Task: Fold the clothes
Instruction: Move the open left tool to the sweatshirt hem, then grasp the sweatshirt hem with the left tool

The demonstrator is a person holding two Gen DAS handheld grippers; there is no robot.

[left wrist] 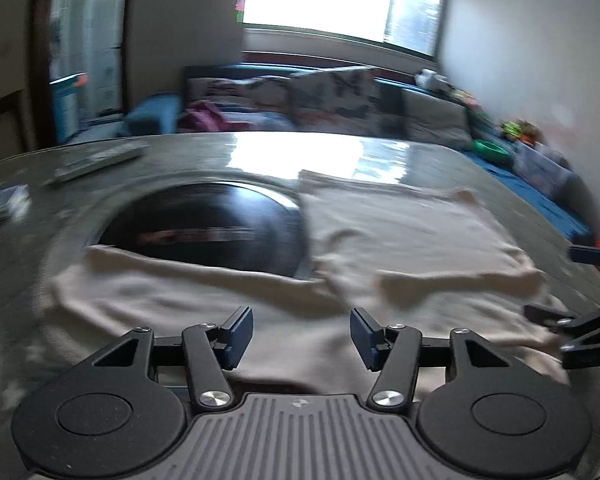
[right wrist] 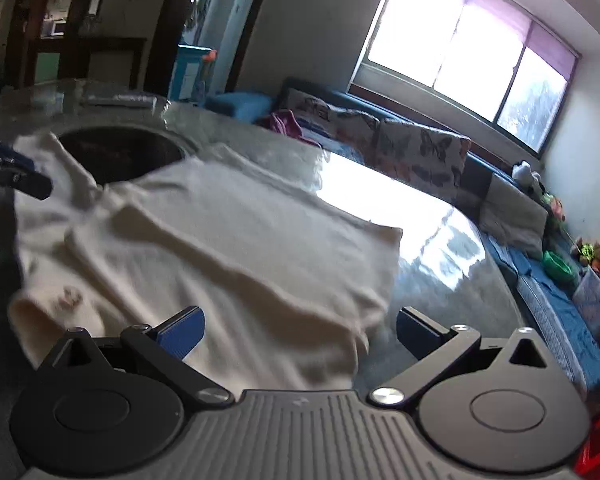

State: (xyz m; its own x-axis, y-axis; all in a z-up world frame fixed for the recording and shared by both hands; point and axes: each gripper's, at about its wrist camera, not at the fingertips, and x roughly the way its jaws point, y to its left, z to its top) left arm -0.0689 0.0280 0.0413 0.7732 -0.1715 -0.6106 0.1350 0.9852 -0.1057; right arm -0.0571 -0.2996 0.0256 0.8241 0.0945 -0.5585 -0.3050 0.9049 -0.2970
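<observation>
A cream garment lies spread and partly folded on the glass table. It also shows in the right wrist view, with a small print near one sleeve. My left gripper is open and empty, hovering just above the garment's near edge. My right gripper is open wide and empty over the garment's right edge. The right gripper shows at the right edge of the left wrist view, and the left gripper's fingers show at the left of the right wrist view.
A black round inset sits in the table centre, partly covered by the garment. A remote and small items lie at the far left. A sofa with cushions and toys stands behind the table under a window.
</observation>
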